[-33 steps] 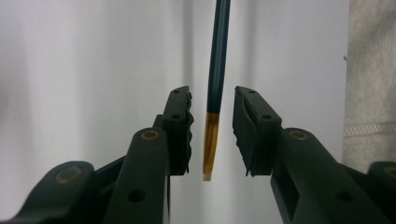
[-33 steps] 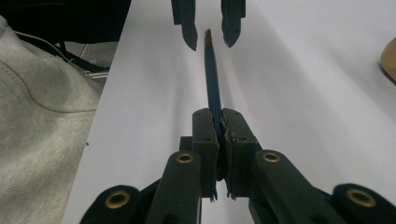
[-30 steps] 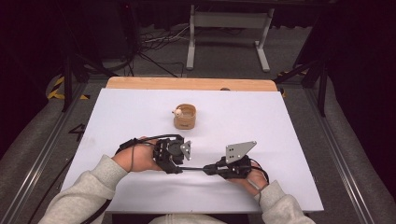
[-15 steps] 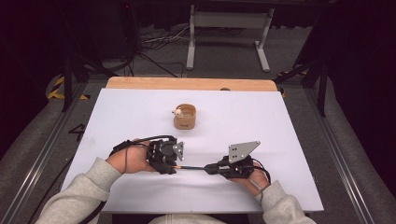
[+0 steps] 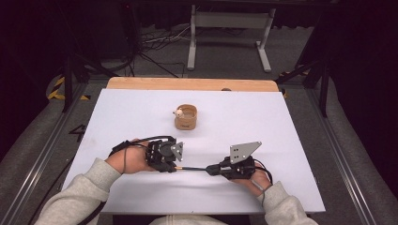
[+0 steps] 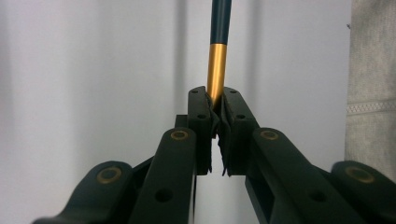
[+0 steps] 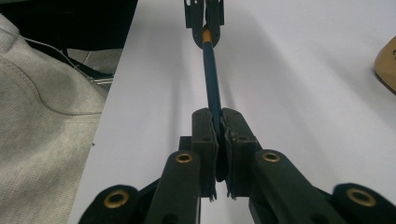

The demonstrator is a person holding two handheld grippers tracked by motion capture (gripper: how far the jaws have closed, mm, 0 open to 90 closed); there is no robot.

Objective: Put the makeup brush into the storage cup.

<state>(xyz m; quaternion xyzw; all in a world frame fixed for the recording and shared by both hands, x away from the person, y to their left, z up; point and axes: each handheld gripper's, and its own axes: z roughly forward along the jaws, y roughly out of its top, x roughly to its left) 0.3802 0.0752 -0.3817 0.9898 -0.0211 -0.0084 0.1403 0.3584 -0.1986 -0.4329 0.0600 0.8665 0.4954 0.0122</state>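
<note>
My left gripper (image 5: pixel 177 165) has just been closing, and its jaws now pinch the gold end of the pen (image 5: pixel 193 168); in the left gripper view the gold band (image 6: pixel 216 70) runs straight down between the pads. A second ago that gripper sat a little farther from the wooden cup (image 5: pixel 186 116), with its jaws spread and the pen's tip not yet clamped. Since then my left hand (image 5: pixel 133 158) has shifted only slightly along the pen's line.

My right gripper (image 5: pixel 212 169) has not changed: its jaws are pressed onto the dark blue end of the pen, as before, and the right gripper view shows the shaft (image 7: pixel 212 84) leading away to the other gripper's jaws.

The pen lies level just above the white table (image 5: pixel 281 140), well in front of the wooden cup on my side, spanning the gap between both grippers. The cup stands where it was, with a small pale piece on its rim.
</note>
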